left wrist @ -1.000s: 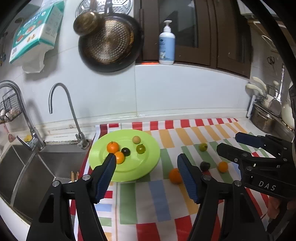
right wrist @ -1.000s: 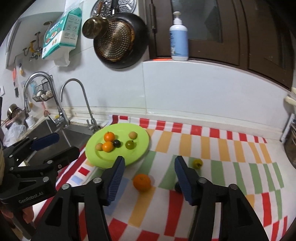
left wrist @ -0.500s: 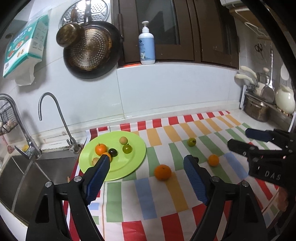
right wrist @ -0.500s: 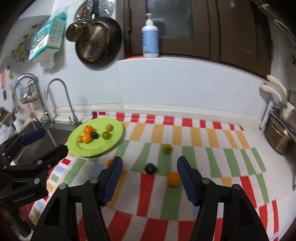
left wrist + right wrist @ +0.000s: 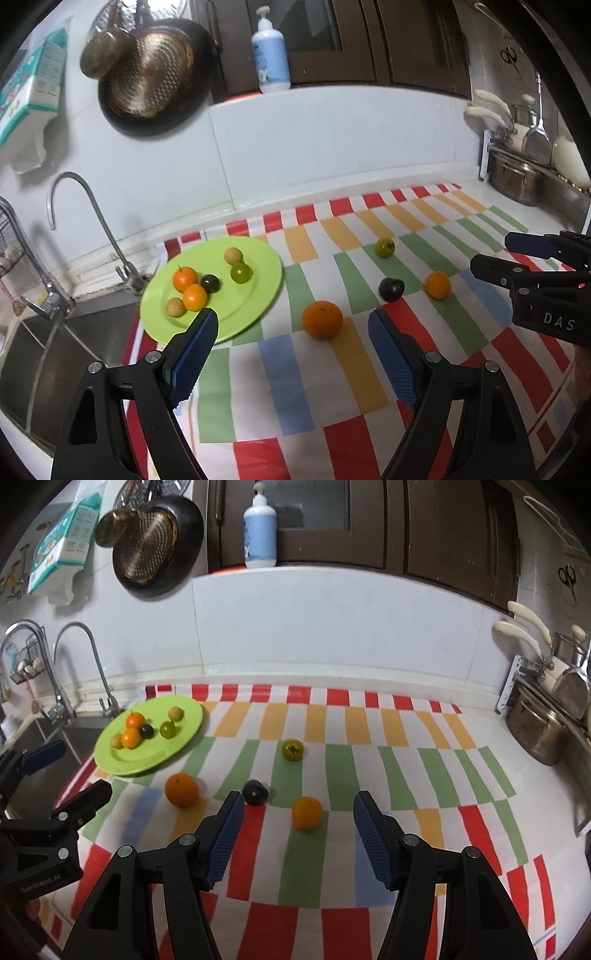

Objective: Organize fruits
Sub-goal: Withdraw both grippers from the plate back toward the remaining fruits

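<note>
While both grippers hang over the striped red, green, orange and white cloth (image 5: 343,771) on the kitchen counter, neither one holds anything; the left gripper (image 5: 291,332), with its blue ridged pads spread wide, frames the large round orange (image 5: 322,319), which lies on the cloth between the fingers' lines but clear of both pads; the right gripper (image 5: 297,814) is likewise released, its pads apart, with the smaller orange fruit (image 5: 306,812) lying on the cloth between them and untouched.

The round lime-green plastic plate (image 5: 255,295) sits at the cloth's left end, just beside the steel sink (image 5: 55,354); on it lie two small orange fruits, two pale tan ones, a yellow-green one and a dark, nearly black one, bunched towards the plate's far left side. Off the plate, four fruits lie loose on the cloth: the large orange nearest the plate, the dark purple-black round fruit (image 5: 255,792) just beyond the right gripper's left pad, the smaller orange fruit, and the greenish-yellow fruit (image 5: 292,750) farther back towards the white tiled wall (image 5: 332,627).
</note>
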